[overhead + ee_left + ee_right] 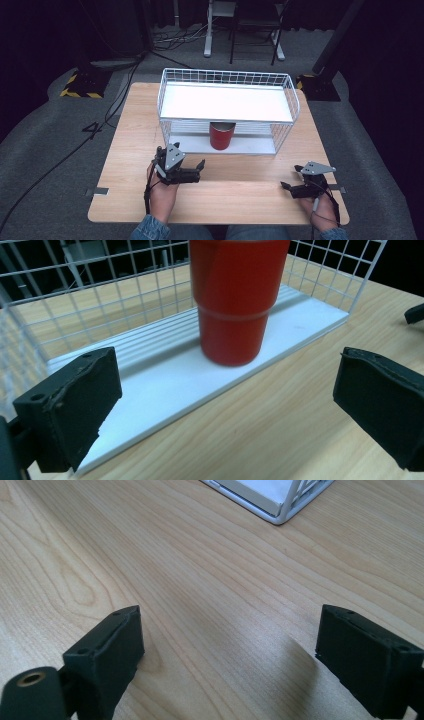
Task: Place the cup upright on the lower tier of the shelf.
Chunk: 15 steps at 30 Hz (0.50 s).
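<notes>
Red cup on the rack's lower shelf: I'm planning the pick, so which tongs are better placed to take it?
Left. The left tongs are open and point at the red cup; the right tongs sit off toward the rack corner, facing bare table.

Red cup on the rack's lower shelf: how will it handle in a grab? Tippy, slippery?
The red cup looks rigid and smooth, so possibly slick between the jaws. It tapers to a narrower base, so a high push may tip it. The upper shelf sits close above, so lifting room looks tight.
</notes>
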Motion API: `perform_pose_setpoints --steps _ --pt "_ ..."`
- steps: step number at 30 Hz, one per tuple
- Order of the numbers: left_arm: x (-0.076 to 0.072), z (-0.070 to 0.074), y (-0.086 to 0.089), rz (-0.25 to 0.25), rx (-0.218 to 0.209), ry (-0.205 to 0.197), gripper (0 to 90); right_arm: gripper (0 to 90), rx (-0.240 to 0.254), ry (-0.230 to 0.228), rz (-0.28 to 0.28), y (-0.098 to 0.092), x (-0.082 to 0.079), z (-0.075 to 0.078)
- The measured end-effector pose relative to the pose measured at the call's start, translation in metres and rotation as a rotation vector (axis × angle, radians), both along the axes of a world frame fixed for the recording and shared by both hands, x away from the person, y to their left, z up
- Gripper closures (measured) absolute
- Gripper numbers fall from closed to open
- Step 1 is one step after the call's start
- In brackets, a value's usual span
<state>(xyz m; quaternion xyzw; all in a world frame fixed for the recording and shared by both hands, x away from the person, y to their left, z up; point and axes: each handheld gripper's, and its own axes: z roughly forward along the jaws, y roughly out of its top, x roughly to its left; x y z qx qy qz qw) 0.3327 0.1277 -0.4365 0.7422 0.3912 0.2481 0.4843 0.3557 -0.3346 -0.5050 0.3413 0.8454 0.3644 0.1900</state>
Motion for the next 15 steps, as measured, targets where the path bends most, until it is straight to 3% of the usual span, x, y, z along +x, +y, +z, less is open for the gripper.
perform_pose_setpoints --steps 7,12,15 --pt "-0.019 -0.001 0.021 -0.009 0.059 -0.008 0.0 11.9 0.004 0.006 0.0 0.0 0.001 0.0" --pt "-0.028 -0.005 0.041 -0.005 0.068 0.001 0.0 11.8 -0.002 0.0 -0.001 0.001 0.0 0.0" --pt "-0.032 -0.008 0.054 0.003 0.103 -0.001 0.0 11.8 -0.002 0.002 -0.001 0.001 0.0 0.0"
